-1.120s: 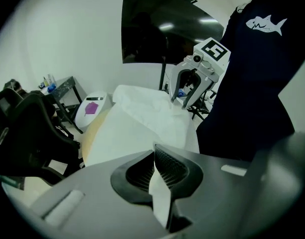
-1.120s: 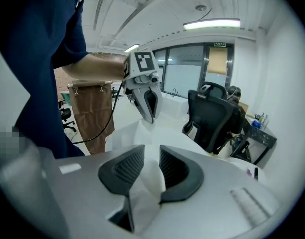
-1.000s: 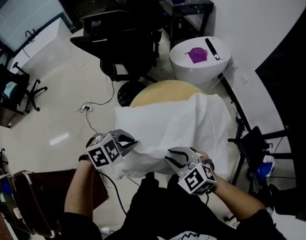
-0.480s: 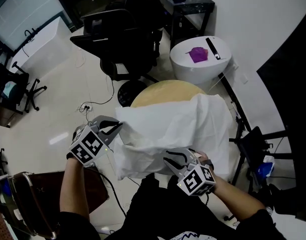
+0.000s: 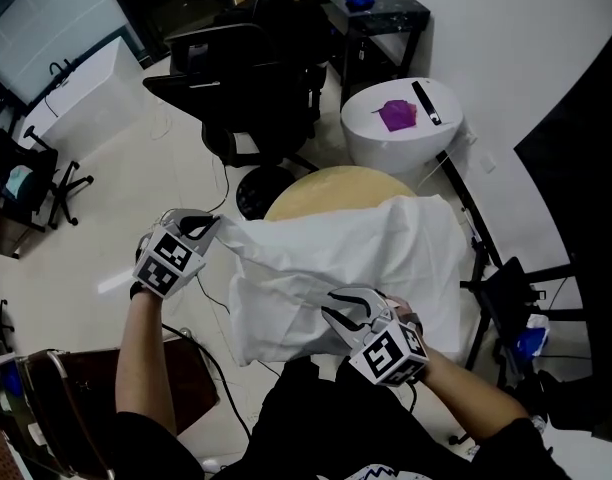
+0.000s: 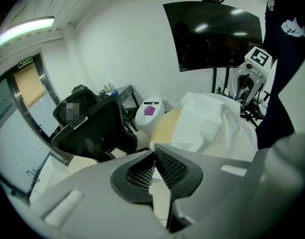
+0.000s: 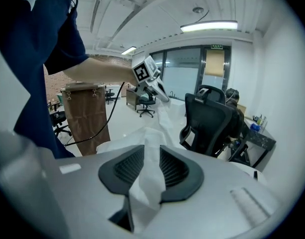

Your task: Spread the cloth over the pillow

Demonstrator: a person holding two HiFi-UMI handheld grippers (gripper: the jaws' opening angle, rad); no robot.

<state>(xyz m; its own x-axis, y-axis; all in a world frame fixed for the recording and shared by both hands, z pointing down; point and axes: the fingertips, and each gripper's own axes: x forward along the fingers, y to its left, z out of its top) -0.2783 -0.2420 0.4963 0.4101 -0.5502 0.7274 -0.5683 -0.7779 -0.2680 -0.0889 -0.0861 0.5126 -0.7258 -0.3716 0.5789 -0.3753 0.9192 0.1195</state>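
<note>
Cloth (image 5: 371, 240) lies on round tan table (image 5: 326, 182) near black chair (image 5: 248, 80).

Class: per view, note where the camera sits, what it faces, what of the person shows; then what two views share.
Head view: on the head, facing down at the white cloth; both forearms.
Left gripper view: on the left gripper, facing the black office chair; dark shirt.
Right gripper view: on the right gripper, facing the left forearm.
Shared: that chair.
</note>
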